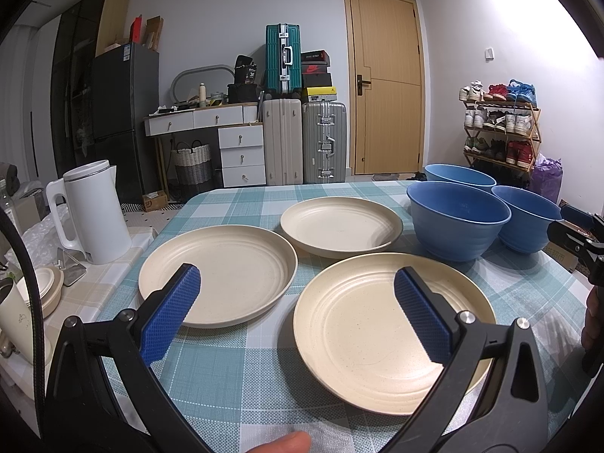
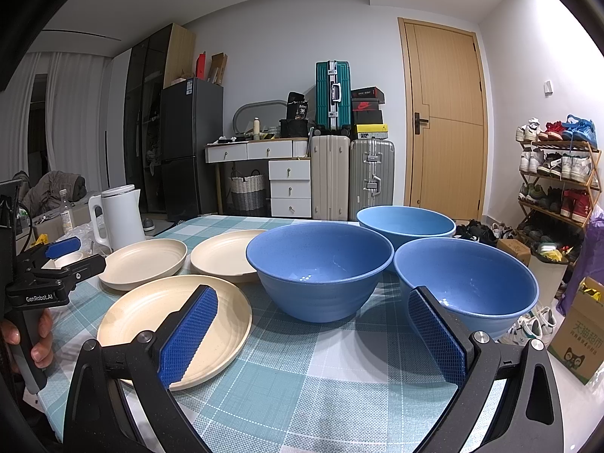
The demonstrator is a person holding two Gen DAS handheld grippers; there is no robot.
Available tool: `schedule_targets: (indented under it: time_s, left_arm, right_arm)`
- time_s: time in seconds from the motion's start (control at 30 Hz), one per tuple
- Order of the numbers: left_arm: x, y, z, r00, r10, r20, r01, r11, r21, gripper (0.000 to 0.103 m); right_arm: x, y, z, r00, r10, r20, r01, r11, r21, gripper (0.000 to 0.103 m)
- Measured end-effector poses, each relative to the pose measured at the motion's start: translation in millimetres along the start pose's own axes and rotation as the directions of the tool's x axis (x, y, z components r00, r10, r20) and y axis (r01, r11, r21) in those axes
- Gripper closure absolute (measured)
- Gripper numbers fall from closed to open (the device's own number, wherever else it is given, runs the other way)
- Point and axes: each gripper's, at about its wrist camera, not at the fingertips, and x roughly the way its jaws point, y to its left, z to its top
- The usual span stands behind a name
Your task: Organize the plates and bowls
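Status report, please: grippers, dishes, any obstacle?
Left gripper open, right gripper open, both empty. Three plates, three bowls apart, unstacked. Nothing in the way.

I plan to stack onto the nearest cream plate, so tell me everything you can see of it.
The nearest cream plate is round, shallow and matte with faint speckles and concentric ridges inside its rim; it looks like plastic or a fibre composite. It is empty, upright, flat on the checked tablecloth, apart from the other plates and bowls. The open left gripper hangs over its left side, seemingly without touching.
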Motion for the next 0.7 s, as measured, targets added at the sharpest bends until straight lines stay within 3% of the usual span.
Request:
schedule_targets:
  time_s: [0.7]
  left_arm:
    - [0.4,-3.0,-0.1,0.999,-0.017,-0.032,0.017,1.0,0.004,0.0]
  right_arm:
    - [8.3,5.5,1.2,0.999,-0.015,-0.043,0.014,1.0,-0.008,0.0]
